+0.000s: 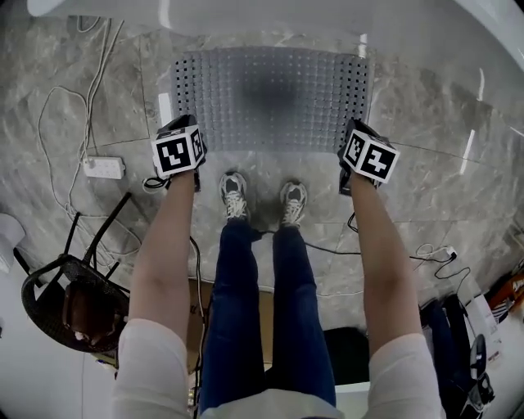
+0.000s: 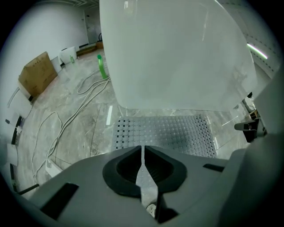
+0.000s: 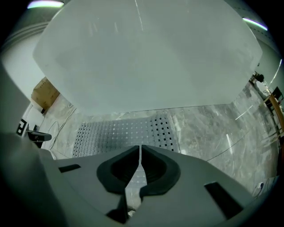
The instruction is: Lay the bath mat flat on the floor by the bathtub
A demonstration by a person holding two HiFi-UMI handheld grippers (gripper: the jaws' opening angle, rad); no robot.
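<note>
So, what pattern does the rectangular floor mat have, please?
Grey bath mat: grid of small squares; head view.

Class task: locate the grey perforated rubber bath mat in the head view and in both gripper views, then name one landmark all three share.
Head view: grey perforated rubber bath mat at top centre.
Left gripper view: bath mat lower middle, slightly right of centre.
Right gripper view: bath mat lower middle, left of centre.
Shared landmark: the white bathtub, directly above the bath mat in every view.

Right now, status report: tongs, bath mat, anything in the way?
Left tongs shut, right tongs shut, both empty. Bath mat flat by bathtub. Cables left of mat, clear of it.
</note>
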